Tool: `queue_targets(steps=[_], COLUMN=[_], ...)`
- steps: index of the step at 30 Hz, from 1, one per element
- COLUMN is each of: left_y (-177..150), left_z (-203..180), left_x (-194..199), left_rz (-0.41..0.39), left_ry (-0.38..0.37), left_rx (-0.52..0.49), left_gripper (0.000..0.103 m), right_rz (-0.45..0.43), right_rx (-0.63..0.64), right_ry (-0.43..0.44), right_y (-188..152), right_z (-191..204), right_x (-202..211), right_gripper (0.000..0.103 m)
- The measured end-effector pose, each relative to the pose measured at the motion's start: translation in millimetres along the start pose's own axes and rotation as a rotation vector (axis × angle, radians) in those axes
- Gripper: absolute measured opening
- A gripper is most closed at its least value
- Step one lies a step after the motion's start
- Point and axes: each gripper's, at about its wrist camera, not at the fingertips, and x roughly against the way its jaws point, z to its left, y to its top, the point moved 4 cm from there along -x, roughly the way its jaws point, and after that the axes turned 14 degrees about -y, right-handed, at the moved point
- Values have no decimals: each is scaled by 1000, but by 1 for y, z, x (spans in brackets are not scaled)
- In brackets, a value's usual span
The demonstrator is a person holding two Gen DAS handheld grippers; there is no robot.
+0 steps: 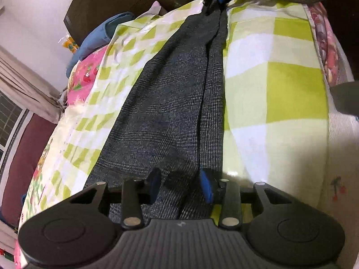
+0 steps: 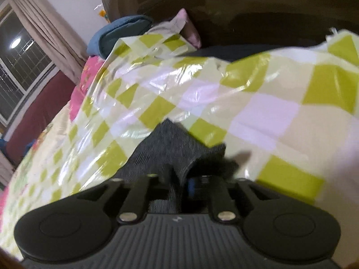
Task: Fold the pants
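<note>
Pants (image 1: pixel 170 103) are lying lengthwise on the bed, on a green-checked sheet (image 1: pixel 280 71), stretched straight away from the left claw (image 1: pixel 180 185) toward the far end, where the right claw (image 1: pixel 216 1) is showing small and dark at the other tip of the cloth. So the long axis is running claw to claw, one hand at each end, and that line is what any fold is going to turn on.

In the left view the blue pads are standing apart, with the near end of the dark grey fabric bunching up between them; the left pad (image 1: pixel 154 179) is looking clear of the cloth, so I am reading this claw as parted, not yet biting. It is pointing down along the cloth at a slant.

Over in the right view things are blurring. The right claw (image 2: pixel 177 183) is sitting right over its end of the pants (image 2: pixel 175 143), a peaked fold of cloth rising between the fingers. Whether the pads are pressing on it I cannot tell; the smear is hiding the contact. This claw is also slanting downward, with the sheet (image 2: pixel 258 112) spreading beyond.

My guess: both ends are being gathered for a half fold along the length, and neither hand is nearer the middle.
</note>
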Motion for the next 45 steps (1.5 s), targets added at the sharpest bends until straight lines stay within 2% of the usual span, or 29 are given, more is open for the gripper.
queue_targets(steps=[2,5,8,10,13,18,22,25,26,27,29,31,34,37,41,45], left_y=[0,-1,-9,-15,-24,-44,-71,-93,-97,-102,-111,-121,-142,-165,-176,-190], left_z=[0,-2,-4,-5,-4,-3,-3,2,4,8,17,24,36,52,51,64], left_x=[2,7,16,21,27,39,51,57,59,60,63,68,73,83,93,96], left_rz=[0,-1,-3,-1,9,36,64,83,81,80,76,74,111,129,175,211], left_ry=[4,18,24,36,57,90,112,140,146,154,160,165,234,259,310,335], left_rx=[-5,0,17,30,51,69,89,129,145,160,189,208,208,264,198,212], left_gripper=[52,53,54,56,60,61,64,64,65,67,67,67,67,67,67,68], right_rz=[-31,-85,-47,-50,-93,-103,-123,-117,-113,-103,-68,-33,-13,-11,-9,29], right_rx=[25,174,354,523,780,1181,1469,1600,1625,1630,1606,1580,1571,1553,1557,1535], right_ry=[-8,-27,80,144,185,295,408,432,414,403,381,377,353,350,392,416], right_y=[-9,-34,-74,-105,-144,-206,-260,-296,-308,-316,-327,-332,-345,-355,-364,-372], right_z=[2,21,53,81,119,170,194,210,216,220,235,246,258,272,284,289], right_x=[21,56,81,94,100,107,119,116,111,107,104,107,111,115,127,132], right_gripper=[38,40,40,37,38,38,49,49,48,42,38,24,15,12,10,11])
